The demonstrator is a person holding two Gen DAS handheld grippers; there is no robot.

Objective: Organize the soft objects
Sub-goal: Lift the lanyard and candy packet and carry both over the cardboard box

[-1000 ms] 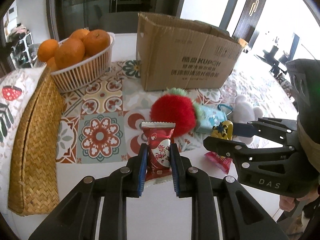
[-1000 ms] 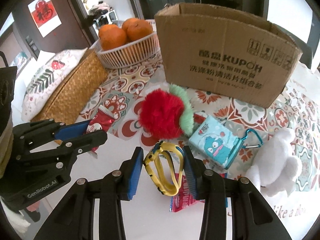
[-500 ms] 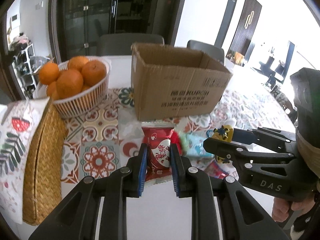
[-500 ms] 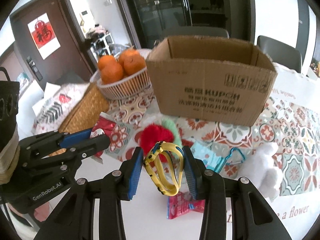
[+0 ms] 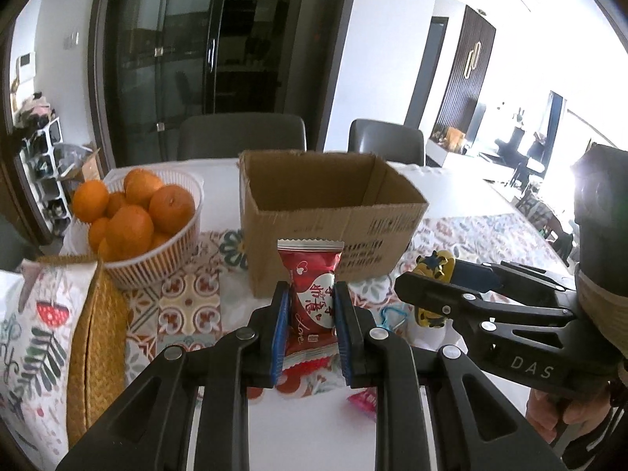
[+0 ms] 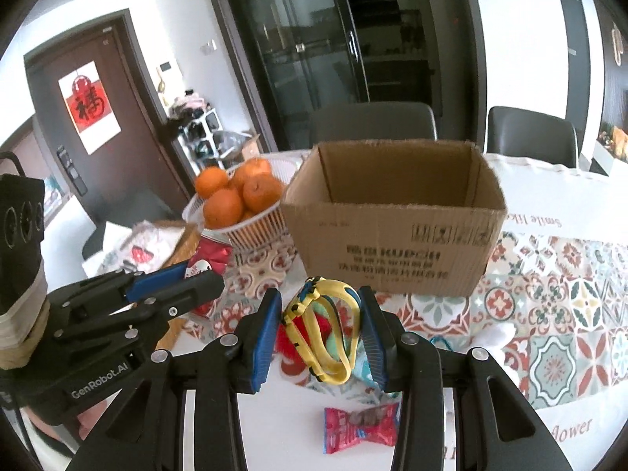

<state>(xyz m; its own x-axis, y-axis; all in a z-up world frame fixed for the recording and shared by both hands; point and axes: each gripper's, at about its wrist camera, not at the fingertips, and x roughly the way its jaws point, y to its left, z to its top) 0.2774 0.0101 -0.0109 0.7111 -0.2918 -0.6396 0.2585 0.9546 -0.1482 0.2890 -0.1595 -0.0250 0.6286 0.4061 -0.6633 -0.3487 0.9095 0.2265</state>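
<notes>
- The red foil snack packet printed with white hearts (image 5: 312,302) will likely handle as light, crinkly and a little slippery. The grip sits across its middle, below the crimped top seal, where the filling gives the pads something to bite on, and that looks the right place.
- The left gripper (image 5: 310,331) is nearly closed, its 2 blue pads pinching that packet upright, clear of the white tabletop (image 5: 306,431) and in front of the open brown cardboard box (image 5: 333,235).
- The yellow rubbery loop toy with blue-and-black trim (image 6: 320,333) looks springy and light. It should squash under pressure and may twist, so I judge a hold across its 2 side bands steadier than one on its end.
- The right gripper (image 6: 320,337) is narrowed to the loop's width, pads pressing on either side, and it carries the toy in the air just short of the box (image 6: 392,243).
- The box stands open-topped on the patterned tile-print cloth (image 6: 549,314), and what shows of its inside holds nothing, so both items are probably headed there.
- A pink-and-blue wrapped sweet (image 6: 359,428) lies flat on the tabletop below the right gripper. It is small and thin, so it would want a low pinch.
- A fuzzy red plush with a green edge (image 6: 310,331) is partly hidden behind the loop.
- The white ribbed basket of oranges (image 5: 133,227) sits left of the box.
</notes>
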